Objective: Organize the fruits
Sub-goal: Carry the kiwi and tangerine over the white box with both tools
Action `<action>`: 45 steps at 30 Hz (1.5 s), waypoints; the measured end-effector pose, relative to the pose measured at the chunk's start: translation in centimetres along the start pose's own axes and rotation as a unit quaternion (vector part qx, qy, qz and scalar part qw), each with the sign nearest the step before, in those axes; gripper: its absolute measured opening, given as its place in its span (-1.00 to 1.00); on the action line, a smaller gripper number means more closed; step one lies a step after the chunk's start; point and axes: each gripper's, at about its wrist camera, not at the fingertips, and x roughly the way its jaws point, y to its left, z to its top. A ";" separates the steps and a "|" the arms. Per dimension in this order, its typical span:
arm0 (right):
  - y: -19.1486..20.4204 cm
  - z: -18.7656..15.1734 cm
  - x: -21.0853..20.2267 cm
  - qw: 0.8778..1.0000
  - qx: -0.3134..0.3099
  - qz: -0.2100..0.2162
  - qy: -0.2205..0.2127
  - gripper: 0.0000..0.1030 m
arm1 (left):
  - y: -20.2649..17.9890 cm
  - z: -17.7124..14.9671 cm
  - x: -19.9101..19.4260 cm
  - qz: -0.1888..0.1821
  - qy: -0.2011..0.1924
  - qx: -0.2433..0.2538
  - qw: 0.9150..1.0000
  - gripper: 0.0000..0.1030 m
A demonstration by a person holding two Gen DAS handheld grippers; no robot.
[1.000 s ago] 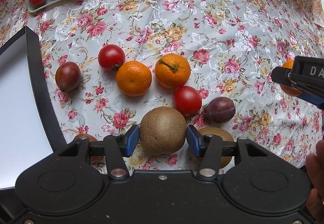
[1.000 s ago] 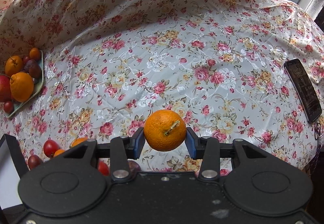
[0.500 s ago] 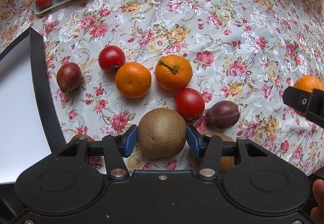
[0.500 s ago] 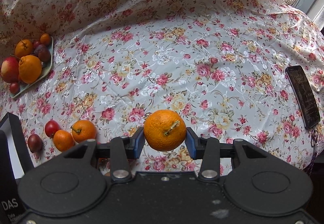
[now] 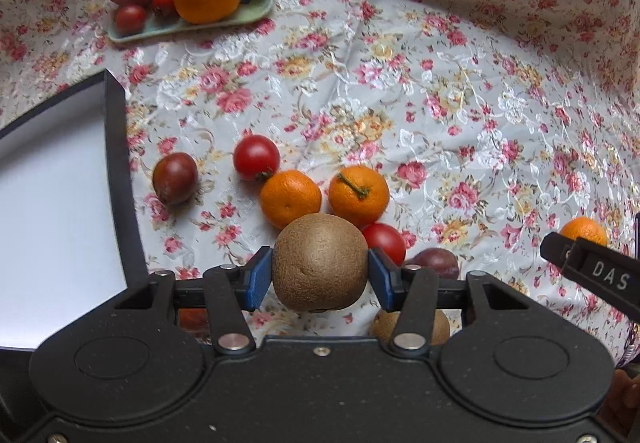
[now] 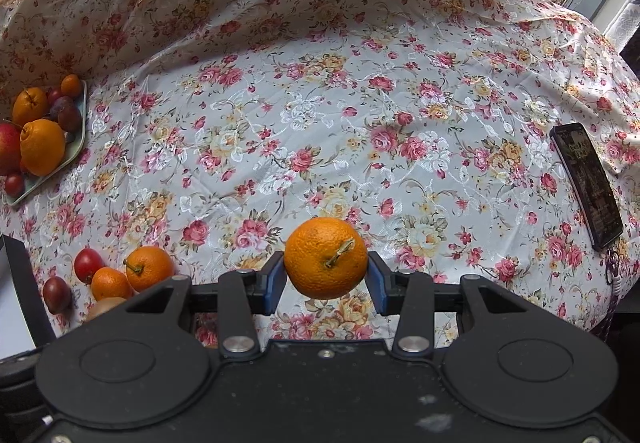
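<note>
My left gripper [image 5: 320,277] is shut on a brown kiwi [image 5: 320,263], held above the floral cloth. Below it lie two mandarins [image 5: 290,197] [image 5: 359,195], two red tomatoes [image 5: 256,157] [image 5: 384,243], two dark plums [image 5: 175,177] [image 5: 434,263] and a second kiwi [image 5: 410,325], partly hidden by the gripper body. My right gripper [image 6: 326,275] is shut on a stemmed mandarin [image 6: 326,257] in the air over the cloth; that mandarin [image 5: 584,231] also shows at the right of the left wrist view. A green tray [image 5: 192,29] of fruit sits far left.
A black-rimmed white board [image 5: 60,203] lies at the left edge. A black phone [image 6: 586,183] lies on the cloth at the right. The tray [image 6: 78,141] holds an apple, large oranges, plums and small tomatoes. The cloth rises in folds behind.
The left gripper has lifted the kiwi and tilted up, so the tray is fuller in view. The right gripper has risen with its mandarin; the loose fruit pile now shows lower left.
</note>
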 end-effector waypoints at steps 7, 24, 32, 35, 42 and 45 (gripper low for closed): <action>1.4 0.0 0.3 1.000 -0.011 -0.003 0.001 -0.15 | 3.7 1.1 -2.9 0.036 -0.050 -0.045 0.997 0.10; 13.0 -2.0 -1.4 0.994 -0.088 0.059 -0.010 -0.15 | 14.3 0.7 -4.8 0.081 -0.056 -0.122 0.988 0.10; 20.4 -4.7 -3.2 0.982 -0.153 0.113 -0.011 -0.15 | 20.5 0.0 -5.2 0.097 -0.050 -0.166 0.980 0.10; 23.2 -6.5 -4.2 0.973 -0.187 0.129 -0.029 -0.15 | 22.3 -0.4 -5.4 0.102 -0.050 -0.174 0.978 0.10; 28.0 -9.9 -5.3 0.954 -0.251 0.162 -0.036 -0.14 | 25.9 -1.5 -5.2 0.117 -0.040 -0.190 0.974 0.10; 29.5 -10.8 -5.2 0.950 -0.259 0.168 -0.035 -0.14 | 27.2 -2.0 -5.1 0.122 -0.037 -0.198 0.972 0.10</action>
